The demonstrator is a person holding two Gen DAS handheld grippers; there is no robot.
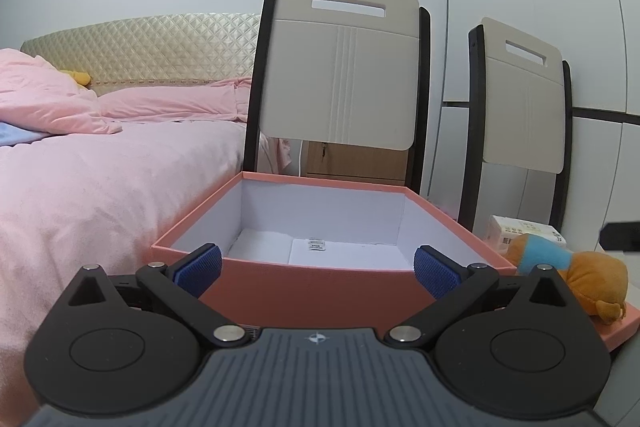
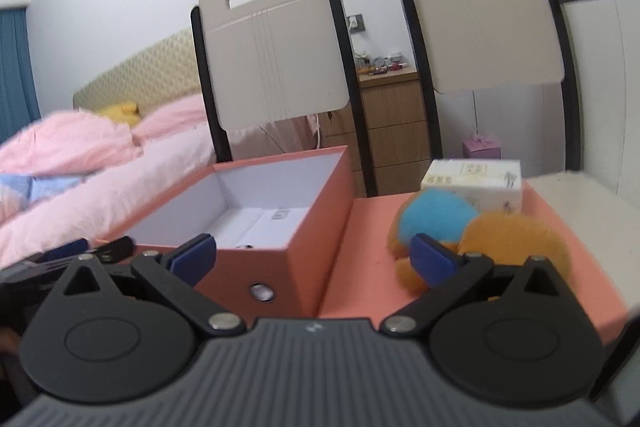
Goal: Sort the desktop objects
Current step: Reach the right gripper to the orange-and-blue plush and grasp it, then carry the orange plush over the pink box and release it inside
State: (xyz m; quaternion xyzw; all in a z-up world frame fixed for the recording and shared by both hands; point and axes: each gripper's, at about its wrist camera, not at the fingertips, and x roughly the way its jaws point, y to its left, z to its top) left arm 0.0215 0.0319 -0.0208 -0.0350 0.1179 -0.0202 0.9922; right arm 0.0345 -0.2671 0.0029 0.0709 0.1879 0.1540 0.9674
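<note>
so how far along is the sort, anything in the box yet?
Barely started. Done: the pink box stands open, holding only white paper lining; nothing sorted into it. In hand: nothing; the left tongs and right tongs are both open and empty, the right ones nearest the plush toy. Left: the plush toy and the tissue pack behind it lie on the pink lid beside the box.

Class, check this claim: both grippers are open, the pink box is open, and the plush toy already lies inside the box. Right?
One error: the plush toy lies outside the pink box, on the pink lid beside it, as the right wrist view shows. Both grippers, left and right, are open.
</note>
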